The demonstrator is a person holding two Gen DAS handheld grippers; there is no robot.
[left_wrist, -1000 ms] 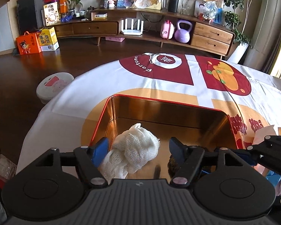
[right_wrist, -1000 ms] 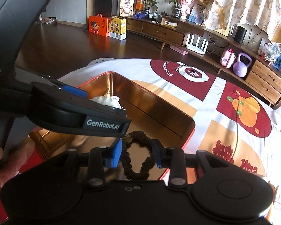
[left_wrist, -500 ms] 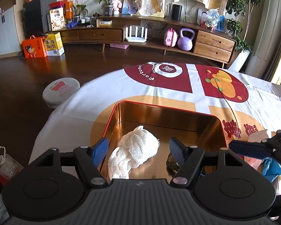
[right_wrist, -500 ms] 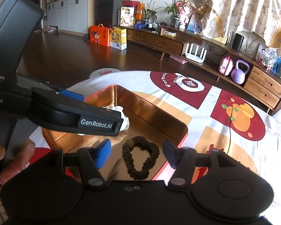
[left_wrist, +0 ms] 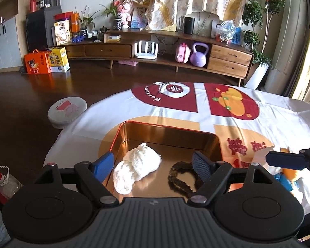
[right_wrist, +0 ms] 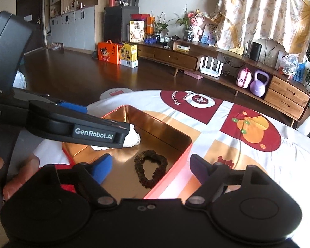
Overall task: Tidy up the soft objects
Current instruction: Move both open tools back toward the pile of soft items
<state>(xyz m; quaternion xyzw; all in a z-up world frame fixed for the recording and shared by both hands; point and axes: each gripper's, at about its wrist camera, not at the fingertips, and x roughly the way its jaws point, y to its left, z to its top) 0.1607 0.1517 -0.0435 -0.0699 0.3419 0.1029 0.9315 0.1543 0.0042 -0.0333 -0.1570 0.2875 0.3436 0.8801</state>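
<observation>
A red tin with a gold inside point(left_wrist: 167, 127) point(right_wrist: 165, 124) stands on the printed tablecloth. In it lie a white knitted cloth point(left_wrist: 137, 170) point(right_wrist: 134, 138) on the left and a dark brown scrunchie point(left_wrist: 180, 178) point(right_wrist: 150, 170) on the right. My left gripper point(left_wrist: 154, 164) hovers above the tin's near edge, its jaws opening, nothing pressed between them. My right gripper point(right_wrist: 149, 164) hangs over the scrunchie with its jaws opening wide and clear of it. The left gripper's finger crosses the right wrist view and hides part of the cloth.
Colourful soft items point(left_wrist: 287, 175) lie on the tablecloth point(left_wrist: 117, 111) right of the tin. A hand point(right_wrist: 14, 177) holds the left gripper. A round white stool point(left_wrist: 67, 111) stands beyond the table edge, a long wooden sideboard point(left_wrist: 227, 61) at the far wall.
The right gripper let go of the scrunchie, which now lies in the tin. Both grippers drew back and up from the tin, and both sets of jaws stand wider.
</observation>
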